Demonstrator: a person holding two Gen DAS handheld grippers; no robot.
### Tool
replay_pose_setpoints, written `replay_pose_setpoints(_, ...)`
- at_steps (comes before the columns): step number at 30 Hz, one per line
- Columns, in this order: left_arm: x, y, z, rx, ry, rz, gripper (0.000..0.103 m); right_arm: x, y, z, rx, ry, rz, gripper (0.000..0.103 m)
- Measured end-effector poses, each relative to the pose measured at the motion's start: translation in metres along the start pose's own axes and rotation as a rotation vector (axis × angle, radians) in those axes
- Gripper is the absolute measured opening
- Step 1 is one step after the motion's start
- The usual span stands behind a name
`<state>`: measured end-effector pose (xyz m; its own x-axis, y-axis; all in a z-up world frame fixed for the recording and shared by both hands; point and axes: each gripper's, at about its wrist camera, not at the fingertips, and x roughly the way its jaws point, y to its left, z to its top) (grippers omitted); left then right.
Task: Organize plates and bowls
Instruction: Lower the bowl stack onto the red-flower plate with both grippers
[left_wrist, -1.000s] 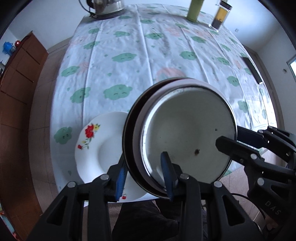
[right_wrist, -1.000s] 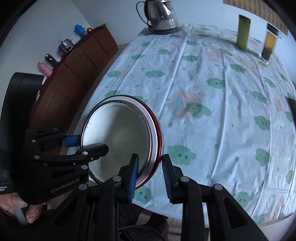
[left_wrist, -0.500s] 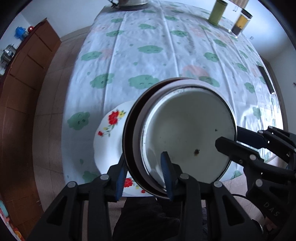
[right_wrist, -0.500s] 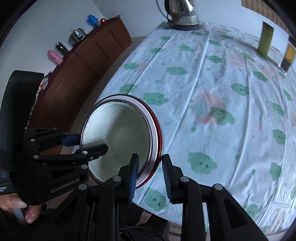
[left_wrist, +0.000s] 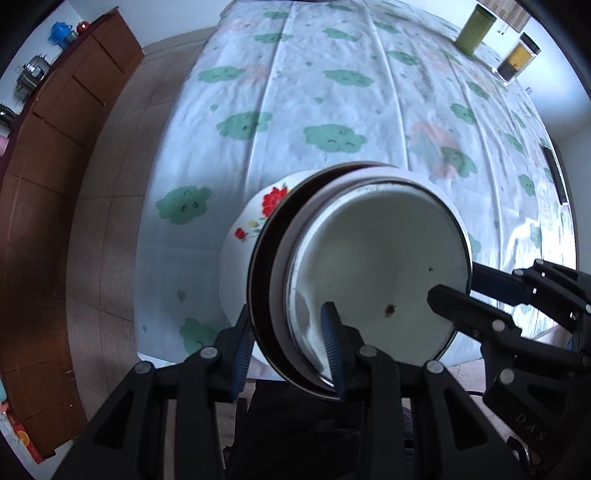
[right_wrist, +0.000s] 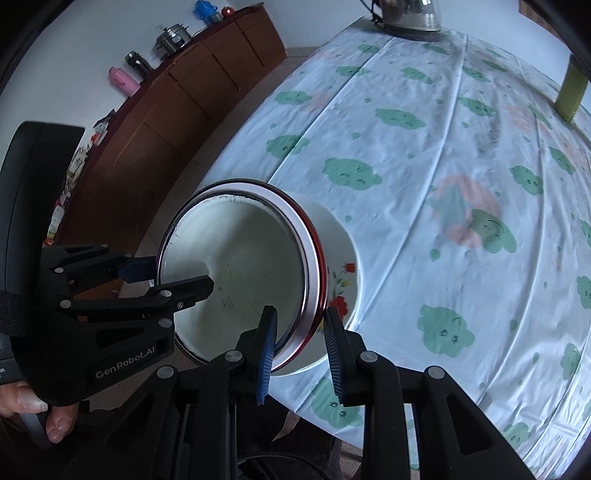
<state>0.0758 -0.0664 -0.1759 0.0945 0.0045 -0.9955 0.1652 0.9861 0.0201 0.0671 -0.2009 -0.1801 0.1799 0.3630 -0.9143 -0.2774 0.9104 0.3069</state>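
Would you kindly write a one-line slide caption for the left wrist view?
Both tools, left and right, grip a red-rimmed enamel bowl above a floral plate on the cloud-print tablecloth.

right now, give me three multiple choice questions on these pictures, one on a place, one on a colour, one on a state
1. Where is the flowered plate?
A. on the table near its edge, behind the held bowl
B. on the wooden cabinet
C. beside the kettle

2. What colour is the outer side of the bowl, seen from the right wrist?
A. blue
B. red
C. yellow

3. How is the bowl held?
A. resting flat on the table
B. by one gripper only
C. by the left gripper and the right gripper, each clamping its rim

Answers: 1 A, it shows just past the bowl on the tablecloth. 2 B, a red band edges the bowl. 3 C, each wrist view shows both grippers on the rim.
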Motion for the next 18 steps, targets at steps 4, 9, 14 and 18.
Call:
replay_pose_setpoints(4, 0.007, 0.004, 0.0, -0.012, 0.014, 0.004, 0.034, 0.007, 0.004, 0.002, -0.009, 0.017, 0.004, 0.028)
replay_pose_setpoints(9, 0.013, 0.005, -0.001, -0.017, 0.031, 0.001, 0.034, 0.014, 0.005, 0.004, -0.013, 0.034, 0.003, 0.028)
replay_pose_setpoints(14, 0.017, 0.004, 0.0, -0.013, 0.04, -0.001, 0.034, 0.019, 0.003, 0.005, -0.006, 0.044, 0.001, 0.028)
replay_pose_setpoints(18, 0.02, 0.004, 0.001, -0.015, 0.049, -0.004, 0.034, 0.019, 0.003, 0.006, -0.007, 0.045, 0.0, 0.028)
